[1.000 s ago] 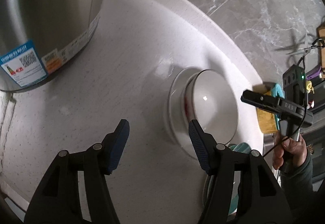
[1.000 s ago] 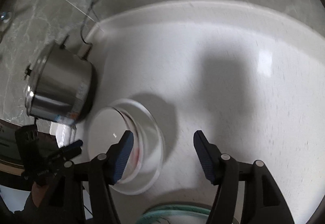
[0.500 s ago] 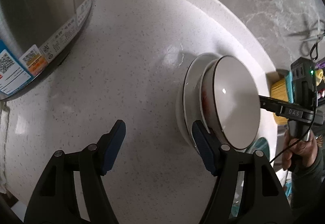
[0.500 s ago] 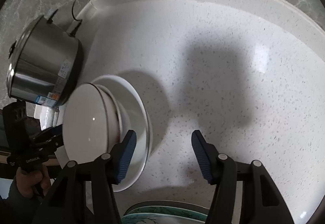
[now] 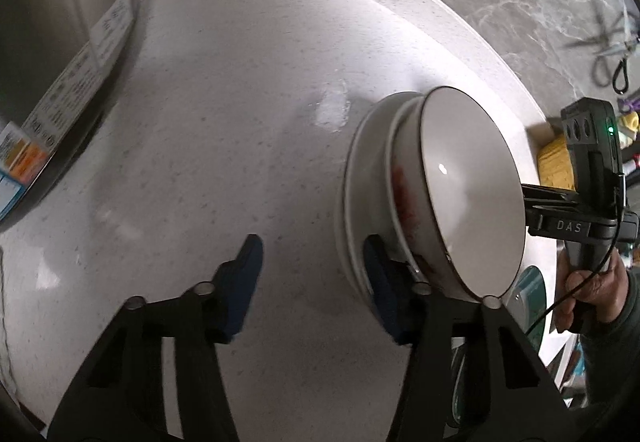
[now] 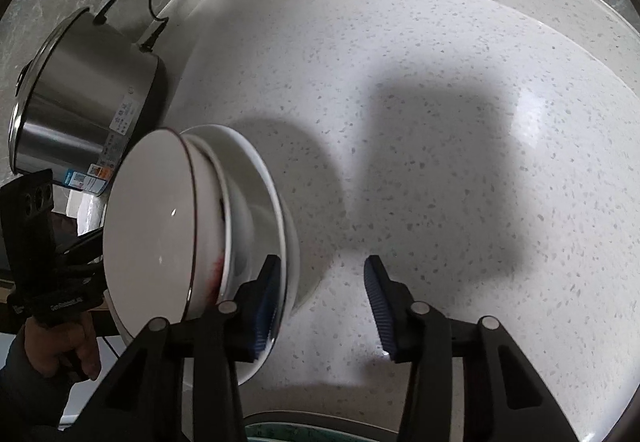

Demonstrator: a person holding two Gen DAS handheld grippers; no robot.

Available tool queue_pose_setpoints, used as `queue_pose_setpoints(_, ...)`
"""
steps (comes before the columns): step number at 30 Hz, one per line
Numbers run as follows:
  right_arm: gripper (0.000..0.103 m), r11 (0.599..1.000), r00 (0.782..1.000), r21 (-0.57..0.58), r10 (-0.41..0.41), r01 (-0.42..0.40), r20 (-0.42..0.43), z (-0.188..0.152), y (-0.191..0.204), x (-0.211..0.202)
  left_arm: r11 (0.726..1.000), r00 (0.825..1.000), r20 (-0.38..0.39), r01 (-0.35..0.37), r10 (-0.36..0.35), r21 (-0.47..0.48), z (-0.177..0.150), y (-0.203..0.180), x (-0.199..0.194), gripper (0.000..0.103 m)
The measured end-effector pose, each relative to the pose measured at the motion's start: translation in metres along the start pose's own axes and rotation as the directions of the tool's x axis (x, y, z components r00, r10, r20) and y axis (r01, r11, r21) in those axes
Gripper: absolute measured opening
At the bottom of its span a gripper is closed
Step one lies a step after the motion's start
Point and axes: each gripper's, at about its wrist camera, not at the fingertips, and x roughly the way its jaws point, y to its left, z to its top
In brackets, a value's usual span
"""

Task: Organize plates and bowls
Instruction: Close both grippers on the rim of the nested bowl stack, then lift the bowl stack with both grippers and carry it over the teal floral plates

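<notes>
Narrowing on both sides, the left tool [image 5: 312, 274] and the right tool [image 6: 320, 294] draw their jaws in around empty gaps, each with one blue pad beside the stack's edge, neither gripping anything. A second ago the jaws stood wider and the dishes looked smaller and farther off. Now the white bowl [image 5: 472, 185] nested on the white plates [image 5: 356, 193] fills the right of the left view and the lower left of the right view, resting on the speckled surface [image 6: 440, 101], the steel pot [image 6: 80, 93] at upper left. The stack appears flanked but not yet lifted.
</notes>
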Motion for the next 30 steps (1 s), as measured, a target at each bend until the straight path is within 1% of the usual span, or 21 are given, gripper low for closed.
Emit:
queue_pose_setpoints(2, 0.044, 1.0, 1.0, -0.001, 0.01, -0.01, -0.001, 0.001, 0.0, 0.001, 1.0, 1.0, -0.006, 0.016, -0.016, 0.004, 0.003, -0.001, 0.005, 0.037)
queue_pose_setpoints(4, 0.04, 1.0, 1.0, -0.004, 0.022, -0.022, 0.0, 0.001, 0.0, 0.002, 1.0, 1.0, -0.014, 0.029, -0.028, 0.007, 0.005, -0.002, 0.008, 0.031)
queue_pose_setpoints(6, 0.038, 0.999, 0.999, 0.003, 0.038, -0.038, -0.002, 0.001, 0.0, 0.005, 0.999, 0.999, -0.019, 0.03, -0.03, 0.013, 0.008, -0.007, 0.011, 0.027)
queue_pose_setpoints(7, 0.033, 0.999, 0.999, 0.006, 0.049, -0.049, -0.004, 0.0, 0.0, 0.007, 0.999, 0.999, -0.02, 0.037, -0.036, 0.014, 0.009, -0.007, 0.012, 0.023)
queue_pose_setpoints(8, 0.031, 0.998, 0.998, 0.007, 0.061, -0.061, -0.008, -0.001, 0.001, 0.008, 0.999, 0.999, -0.021, 0.039, -0.039, 0.015, 0.01, -0.009, 0.013, 0.02)
queue_pose_setpoints(9, 0.023, 0.997, 0.997, 0.008, 0.076, -0.076, -0.007, -0.001, 0.002, 0.009, 0.999, 0.999, -0.019, 0.037, -0.037, 0.019, 0.01, -0.011, 0.014, 0.019)
queue_pose_setpoints(10, 0.018, 0.996, 0.996, 0.007, 0.09, -0.09, -0.009, -0.001, 0.005, 0.01, 0.999, 0.999, -0.019, 0.036, -0.036, 0.027, 0.011, -0.014, 0.014, 0.014)
queue_pose_setpoints(12, 0.018, 0.997, 0.997, 0.0, 0.076, -0.076, -0.005, -0.001, 0.009, 0.01, 0.998, 1.0, -0.023, 0.014, -0.013, 0.053, 0.013, -0.022, 0.016, 0.013)
queue_pose_setpoints(13, 0.017, 0.997, 0.997, 0.011, 0.082, -0.082, -0.005, 0.0, 0.008, 0.01, 0.999, 1.0, -0.024, 0.007, -0.006, 0.054, 0.014, -0.025, 0.017, 0.013)
queue_pose_setpoints(16, 0.017, 0.993, 0.994, 0.058, 0.106, -0.105, 0.001, 0.0, 0.002, 0.01, 0.999, 1.0, -0.023, 0.007, -0.006, 0.047, 0.014, -0.029, 0.018, 0.012)
queue_pose_setpoints(19, 0.017, 0.993, 0.996, 0.07, 0.093, -0.094, 0.007, -0.001, 0.003, 0.009, 0.998, 1.0, -0.019, -0.002, 0.003, 0.062, 0.012, -0.03, 0.016, 0.011)
queue_pose_setpoints(24, 0.017, 0.992, 0.997, 0.092, 0.079, -0.081, 0.025, -0.005, 0.004, 0.007, 0.998, 1.0, -0.018, 0.001, 0.0, 0.057, 0.009, -0.027, 0.013, 0.01)
queue_pose_setpoints(30, 0.017, 0.989, 0.997, 0.13, 0.069, -0.075, 0.046, -0.005, 0.002, 0.0, 0.998, 1.0, -0.02, -0.001, 0.003, 0.07, 0.011, -0.029, 0.009, 0.01)
